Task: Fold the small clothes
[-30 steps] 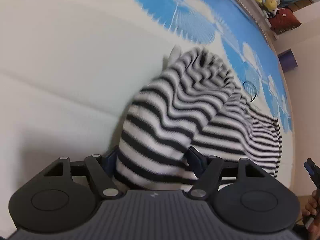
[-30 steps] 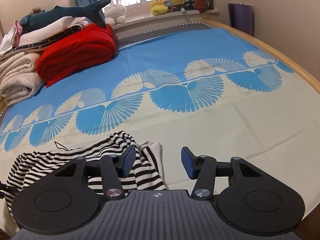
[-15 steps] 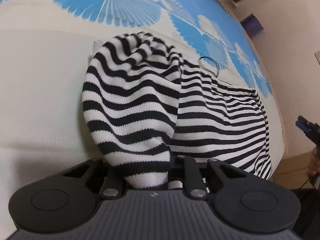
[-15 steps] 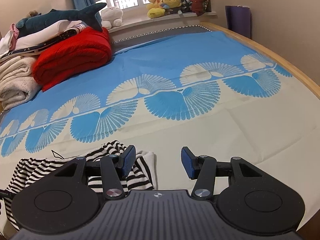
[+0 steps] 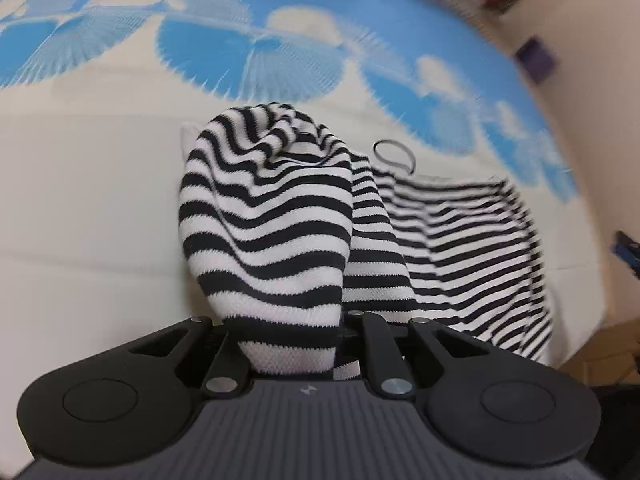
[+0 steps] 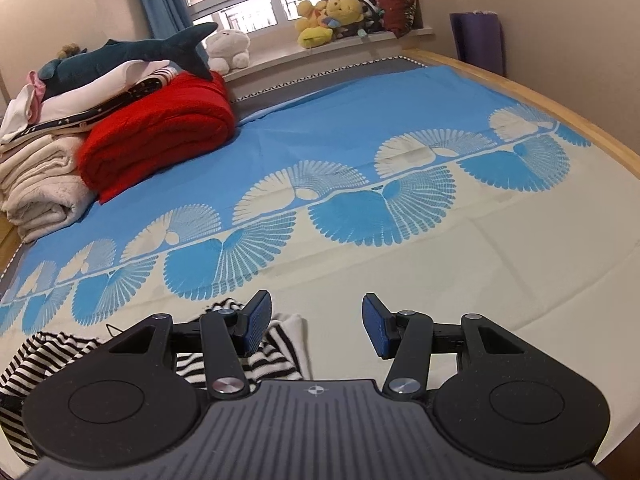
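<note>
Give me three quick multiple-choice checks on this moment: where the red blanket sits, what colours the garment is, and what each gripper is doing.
1. Where is the red blanket?
A. Folded at the far left of the bed, beside the cream blankets
B. On the window sill
C. Under the right gripper

2. What colours are the striped garment?
A. Red and white
B. Black and white
C. Blue and yellow

3. What do the grippers hold?
A. Both grip the garment
B. Left gripper is shut on the garment, right gripper is open and empty
C. Both are open

Key: 1 A, it lies by the cream pile under the plush shark; 2 B, dark and white stripes throughout; 3 B, fabric bunches between the left fingers, which have just been closing, while the right blue pads stand apart.
</note>
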